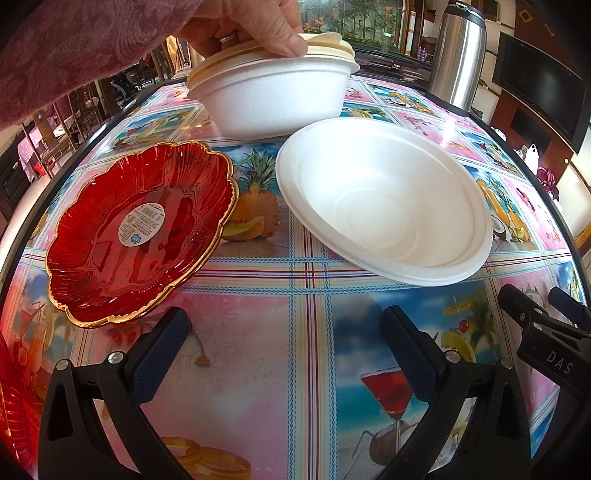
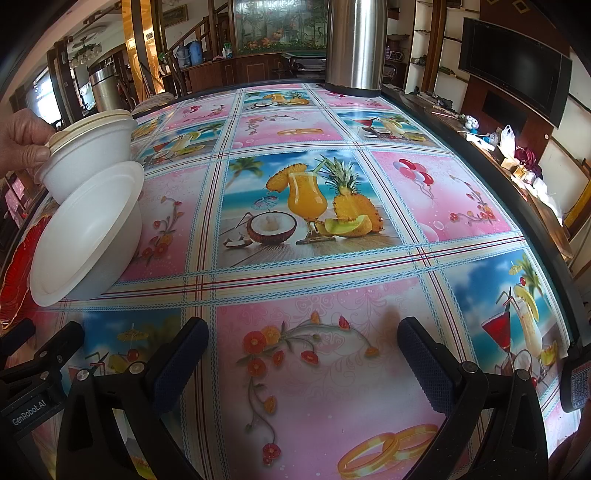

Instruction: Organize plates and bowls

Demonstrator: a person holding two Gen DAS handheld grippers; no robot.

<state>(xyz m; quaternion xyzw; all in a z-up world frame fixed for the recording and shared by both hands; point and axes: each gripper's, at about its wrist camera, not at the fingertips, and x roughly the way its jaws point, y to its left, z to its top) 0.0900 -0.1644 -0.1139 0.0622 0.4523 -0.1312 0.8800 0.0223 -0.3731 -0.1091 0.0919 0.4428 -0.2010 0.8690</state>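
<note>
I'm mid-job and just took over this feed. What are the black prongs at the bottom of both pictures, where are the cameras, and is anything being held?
There is no robot arm. A person carries two hand-held tongs, each with a camera looking forward along its fingers. One picture looks over the left tongs, the other over the right tongs. Both are open and empty.

On the fruit-print tablecloth sit a red glass plate, a white foam bowl tilted on its side, and a stack of foam bowls. A bare hand rests on that stack's rim. A steel flask stands at the far edge.
</note>
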